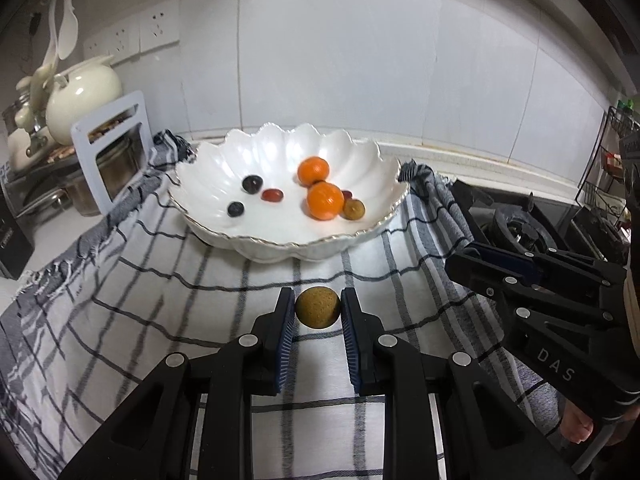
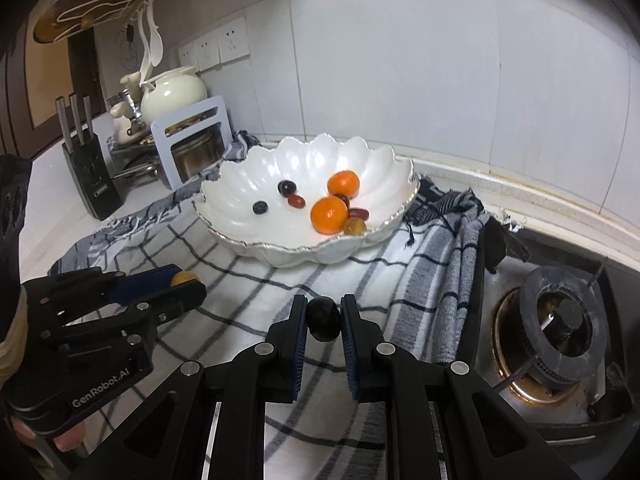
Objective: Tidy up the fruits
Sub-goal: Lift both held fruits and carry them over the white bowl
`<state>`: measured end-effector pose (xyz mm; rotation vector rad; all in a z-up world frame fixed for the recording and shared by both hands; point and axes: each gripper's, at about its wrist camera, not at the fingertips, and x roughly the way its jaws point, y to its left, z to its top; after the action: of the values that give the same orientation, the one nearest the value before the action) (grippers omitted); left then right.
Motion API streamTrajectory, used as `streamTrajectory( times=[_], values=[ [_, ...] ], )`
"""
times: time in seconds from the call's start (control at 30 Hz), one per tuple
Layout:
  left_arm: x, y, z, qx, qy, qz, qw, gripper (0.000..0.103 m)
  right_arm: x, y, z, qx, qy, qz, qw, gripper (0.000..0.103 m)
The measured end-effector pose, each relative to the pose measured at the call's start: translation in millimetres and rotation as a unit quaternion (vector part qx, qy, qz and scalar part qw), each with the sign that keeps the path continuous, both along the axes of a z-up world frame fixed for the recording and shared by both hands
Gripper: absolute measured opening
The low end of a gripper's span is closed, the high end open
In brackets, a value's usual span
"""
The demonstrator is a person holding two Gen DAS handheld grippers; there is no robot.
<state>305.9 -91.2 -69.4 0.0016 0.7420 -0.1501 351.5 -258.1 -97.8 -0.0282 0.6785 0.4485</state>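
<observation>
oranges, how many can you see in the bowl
2, both in the right half of the white scalloped bowl: a rear orange, and a front orange touching it. Neither hides a third, judging by both views.

Home kitchen, countertop by the stove.

White tiled wall (image 2: 400, 80) runs behind the counter, wall sockets (image 2: 214, 50) set into it, a gas burner (image 2: 560, 332) sits at the right, a knife block (image 2: 90, 176) and a cream teapot (image 2: 172, 94) stand at the left, spoons (image 2: 150, 48) hang above, and a checked cloth (image 2: 248, 300) covers the worktop.
</observation>
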Motion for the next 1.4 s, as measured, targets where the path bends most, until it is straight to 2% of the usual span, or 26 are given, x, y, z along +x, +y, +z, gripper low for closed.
streamTrajectory(
  times=[0.43,0.83,1.13,1.4],
  values=[
    [3,30,43,0.004,-0.056,-0.002,0.9984,0.024,-5,24,40,-0.004,-0.054,-0.029,0.998,0.018],
    [32,50,71,0.005,-0.089,-0.008,0.996,0.024,18,44,73,-0.007,-0.094,-0.055,0.994,0.018],
    [66,56,82,0.009,-0.094,-0.02,0.9953,0.024,52,57,85,-0.002,-0.095,-0.056,0.994,0.018],
    [99,55,82,0.019,-0.087,-0.026,0.9957,0.024,86,64,79,-0.012,-0.077,-0.058,0.995,0.018]
  ],
)
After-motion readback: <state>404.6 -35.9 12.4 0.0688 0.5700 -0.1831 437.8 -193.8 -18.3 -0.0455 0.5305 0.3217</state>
